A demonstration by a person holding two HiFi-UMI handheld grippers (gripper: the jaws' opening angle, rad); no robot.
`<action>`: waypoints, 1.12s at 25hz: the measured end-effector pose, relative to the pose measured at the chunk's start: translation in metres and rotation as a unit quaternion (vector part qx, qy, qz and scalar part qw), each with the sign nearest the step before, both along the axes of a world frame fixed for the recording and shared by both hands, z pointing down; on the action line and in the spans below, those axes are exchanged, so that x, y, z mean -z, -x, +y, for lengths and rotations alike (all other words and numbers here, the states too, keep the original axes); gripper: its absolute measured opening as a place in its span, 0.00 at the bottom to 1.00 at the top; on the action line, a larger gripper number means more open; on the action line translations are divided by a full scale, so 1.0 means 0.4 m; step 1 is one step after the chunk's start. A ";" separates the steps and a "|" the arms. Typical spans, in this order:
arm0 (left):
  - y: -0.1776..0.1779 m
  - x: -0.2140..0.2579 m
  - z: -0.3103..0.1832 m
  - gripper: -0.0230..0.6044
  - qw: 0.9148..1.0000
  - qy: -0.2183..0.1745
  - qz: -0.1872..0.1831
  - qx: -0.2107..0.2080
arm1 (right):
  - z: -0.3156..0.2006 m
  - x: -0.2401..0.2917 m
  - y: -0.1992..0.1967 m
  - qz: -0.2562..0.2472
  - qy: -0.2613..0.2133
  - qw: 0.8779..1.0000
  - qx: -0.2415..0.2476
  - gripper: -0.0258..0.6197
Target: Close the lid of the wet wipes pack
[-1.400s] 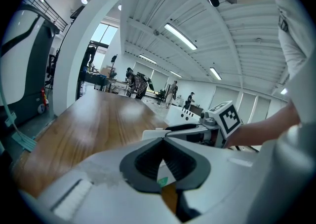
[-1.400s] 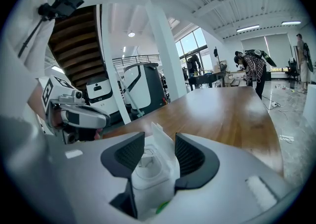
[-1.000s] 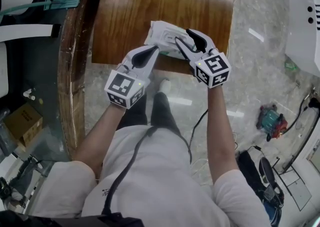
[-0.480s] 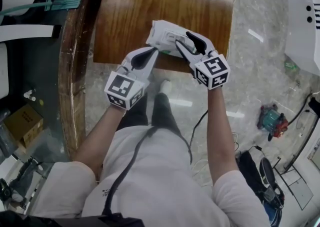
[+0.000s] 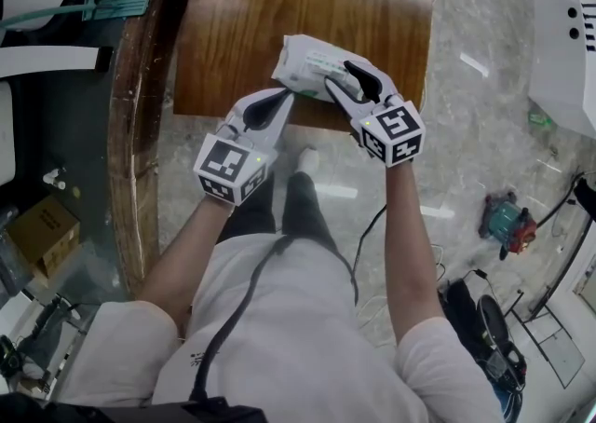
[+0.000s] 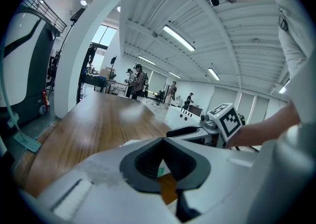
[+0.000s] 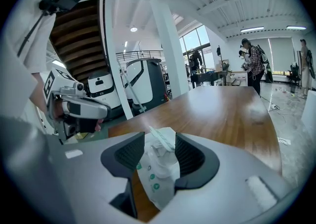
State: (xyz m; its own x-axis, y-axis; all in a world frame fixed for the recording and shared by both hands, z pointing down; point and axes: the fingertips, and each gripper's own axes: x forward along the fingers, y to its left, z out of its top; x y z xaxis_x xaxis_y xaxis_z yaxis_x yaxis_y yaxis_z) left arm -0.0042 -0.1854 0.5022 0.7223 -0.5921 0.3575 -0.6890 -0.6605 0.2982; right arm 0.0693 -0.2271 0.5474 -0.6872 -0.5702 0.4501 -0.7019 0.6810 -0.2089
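One broad wooden tabletop (image 5: 279, 11) fills the top of my head view. The wet wipes pack (image 5: 312, 67) lies at its 6 o'clock edge, close to the person's body.

The pack is a soft white pouch with small green print, and it looks slightly crumpled.

The right gripper (image 5: 337, 74) comes in from the pack's 4 o'clock. Its jaws are apart with the pack's near end between them. In the right gripper view the pouch fills the gap, but I cannot say the pads are squeezing it.

The left gripper (image 5: 279, 97) sits at the pack's 8 o'clock. Its jaws are closed tip to tip on nothing, and the tip is just beside the pack's near-left corner. Whether it touches the pack I cannot tell.

The lid (image 7: 160, 138) is a thin white flap. It stands up tilted from the top of the pack, right between the right jaws, so it is not yet down.

I judge the closing step is in hand but unfinished. Next I would:
- steady the pouch with the closed left tip;
- bring a right jaw over the flap and press it flat toward the pack's face until it seats.

The pouch is limp and near the edge, so a hard push could slide it off or fold it instead of shutting the lid.
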 end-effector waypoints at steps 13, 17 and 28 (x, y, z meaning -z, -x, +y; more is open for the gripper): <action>0.028 0.009 0.018 0.04 1.000 -0.004 0.004 0.005 | 0.031 -0.024 0.038 0.019 0.015 1.000 0.020 0.33; 0.040 0.010 0.025 0.04 1.000 -0.004 0.003 0.006 | 0.038 -0.032 0.047 0.026 0.019 0.999 0.023 0.33; 0.070 0.015 0.042 0.04 1.000 -0.007 0.003 0.008 | 0.062 -0.052 0.078 0.046 0.029 0.998 0.033 0.33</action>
